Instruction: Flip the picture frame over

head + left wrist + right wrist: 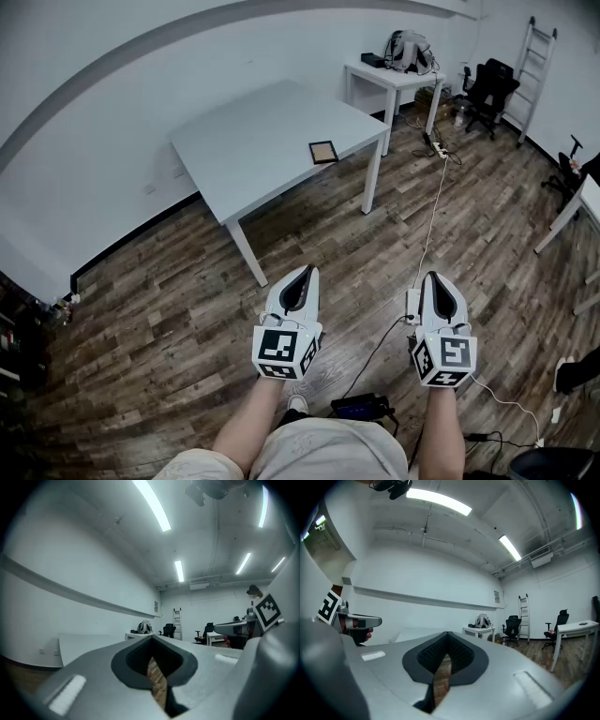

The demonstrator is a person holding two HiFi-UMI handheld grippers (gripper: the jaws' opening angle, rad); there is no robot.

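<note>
A small dark picture frame (323, 151) with a brown middle lies flat on the big white table (253, 141), near its front right corner. Both grippers hang low over the wooden floor, well short of the table and apart from the frame. My left gripper (301, 272) has its jaws together, with nothing between them; the left gripper view shows only a thin slit of floor at the left gripper (151, 640). My right gripper (434, 277) is likewise shut and empty, as the right gripper (447, 637) shows in its own view. The frame is hidden in both gripper views.
A second white table (373, 73) with a bag (409, 49) stands at the back right, with a black office chair (489, 89) and a ladder (536, 66) beyond. A white cable (433, 220) and a power strip (438, 148) lie on the floor. A black device (362, 408) sits by my feet.
</note>
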